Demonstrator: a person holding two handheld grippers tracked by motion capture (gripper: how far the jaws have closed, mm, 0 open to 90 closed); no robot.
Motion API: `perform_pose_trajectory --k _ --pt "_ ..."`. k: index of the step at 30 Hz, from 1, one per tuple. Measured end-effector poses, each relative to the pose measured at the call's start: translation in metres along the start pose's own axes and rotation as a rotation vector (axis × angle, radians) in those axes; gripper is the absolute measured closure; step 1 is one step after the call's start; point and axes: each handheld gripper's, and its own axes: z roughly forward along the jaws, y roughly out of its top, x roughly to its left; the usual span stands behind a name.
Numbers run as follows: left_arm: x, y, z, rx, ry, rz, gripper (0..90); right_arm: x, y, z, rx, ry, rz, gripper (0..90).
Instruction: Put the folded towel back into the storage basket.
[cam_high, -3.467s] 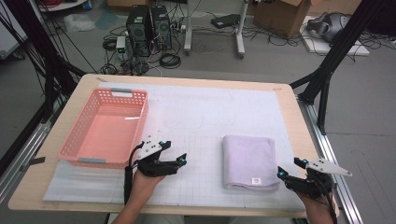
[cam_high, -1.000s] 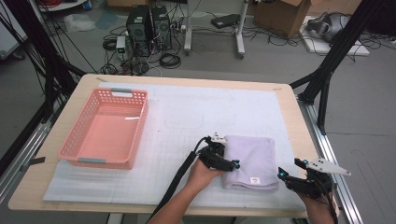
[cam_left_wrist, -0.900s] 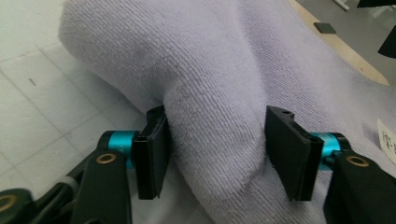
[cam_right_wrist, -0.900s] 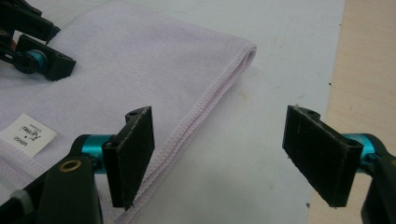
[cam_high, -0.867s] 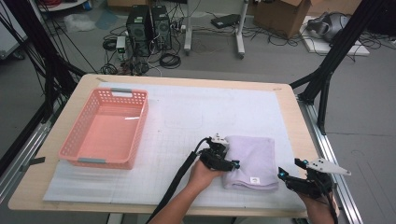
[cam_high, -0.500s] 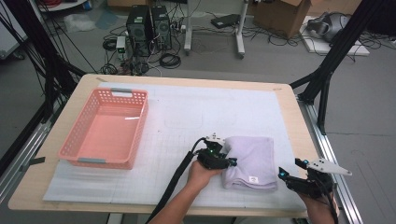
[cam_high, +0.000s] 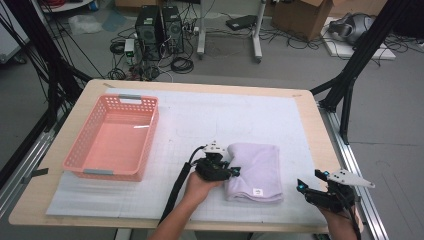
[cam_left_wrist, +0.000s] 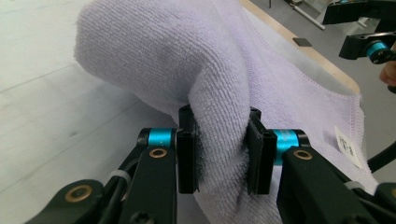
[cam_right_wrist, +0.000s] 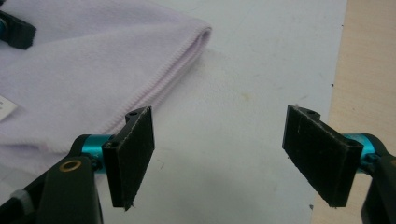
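A folded lilac towel (cam_high: 256, 169) lies on the white mat at the front right. My left gripper (cam_high: 233, 171) is at its left edge, and its jaws have just been closing. In the left gripper view the pads (cam_left_wrist: 187, 154) pinch a raised fold of the towel (cam_left_wrist: 187, 60), so my left gripper (cam_left_wrist: 219, 154) is shut on it. My right gripper (cam_high: 303, 187) rests near the table's front right corner, apart from the towel. In the right gripper view my right gripper (cam_right_wrist: 219, 154) stands open over bare mat, with the towel's corner (cam_right_wrist: 84, 70) to its left.
An empty pink basket (cam_high: 150, 135) stands on the left of the white mat (cam_high: 225, 115). The wooden table edge (cam_right_wrist: 369, 70) runs close to my right gripper. A black frame post (cam_high: 350, 85) rises past the right side of the table.
My left hand has come from beside the basket to the towel. Its jaws have closed on the towel's left edge and drawn it a little to the left. The right gripper has not moved.
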Motion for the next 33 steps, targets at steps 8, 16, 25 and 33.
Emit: perform_pose_trajectory --k 8,16,25,33 --pt "0.014 -0.008 -0.036 -0.073 0.008 0.016 70.0 0.003 0.001 0.001 0.006 0.005 -0.005 24.2" --pt "0.019 -0.009 -0.063 -0.125 0.019 0.06 70.1 0.004 0.001 0.003 0.006 0.008 -0.01 24.2" --pt "0.013 -0.001 -0.086 -0.194 0.015 0.164 71.0 0.005 0.003 0.003 0.002 0.013 -0.009 24.3" --pt "0.006 0.01 -0.103 -0.241 0.014 0.247 72.0 0.006 0.002 0.005 0.007 0.016 -0.01 24.2"
